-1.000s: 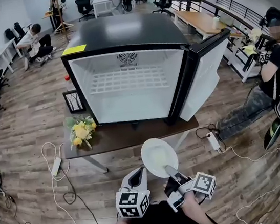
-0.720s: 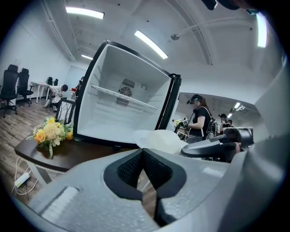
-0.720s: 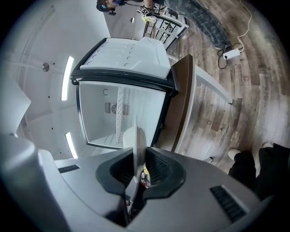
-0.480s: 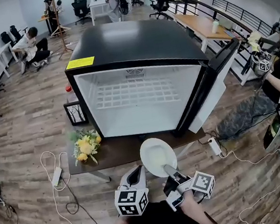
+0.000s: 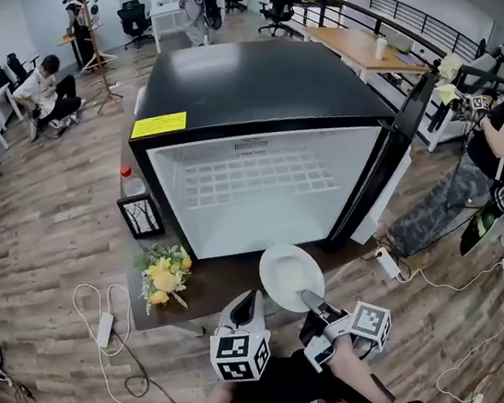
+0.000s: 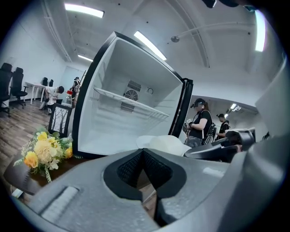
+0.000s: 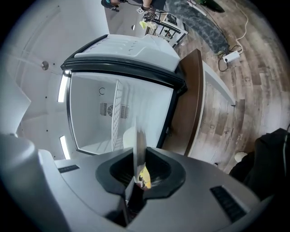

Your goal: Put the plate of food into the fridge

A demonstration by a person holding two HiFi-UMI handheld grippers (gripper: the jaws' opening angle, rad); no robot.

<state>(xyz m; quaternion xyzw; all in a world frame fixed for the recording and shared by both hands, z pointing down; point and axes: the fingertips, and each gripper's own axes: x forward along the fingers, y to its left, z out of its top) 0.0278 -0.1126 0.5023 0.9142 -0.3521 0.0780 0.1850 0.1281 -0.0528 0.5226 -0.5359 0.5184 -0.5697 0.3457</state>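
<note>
A white plate (image 5: 291, 277) with pale food is held flat over the table's front edge, before the open fridge (image 5: 268, 184). My right gripper (image 5: 309, 301) is shut on the plate's near rim. In the right gripper view the plate (image 7: 138, 145) shows edge-on between the pads of that gripper (image 7: 136, 176), with the white fridge interior (image 7: 118, 113) behind. My left gripper (image 5: 248, 306) hangs just left of the plate, shut and holding nothing. In the left gripper view its jaws (image 6: 142, 152) meet, and the plate (image 6: 167, 144) sits beyond them to the right.
The fridge stands on a low dark table (image 5: 217, 285), its door (image 5: 386, 163) swung open to the right. A wire shelf (image 5: 254, 179) crosses the interior. Yellow flowers (image 5: 163, 275), a picture frame (image 5: 140, 215) and a red-capped bottle (image 5: 128, 178) sit left. People sit around the room; cables trail across the floor.
Both grippers and the plate have moved forward toward the fridge, which now looms closer. The plate now reaches over the table's front edge. Neither gripper's jaws have changed.
</note>
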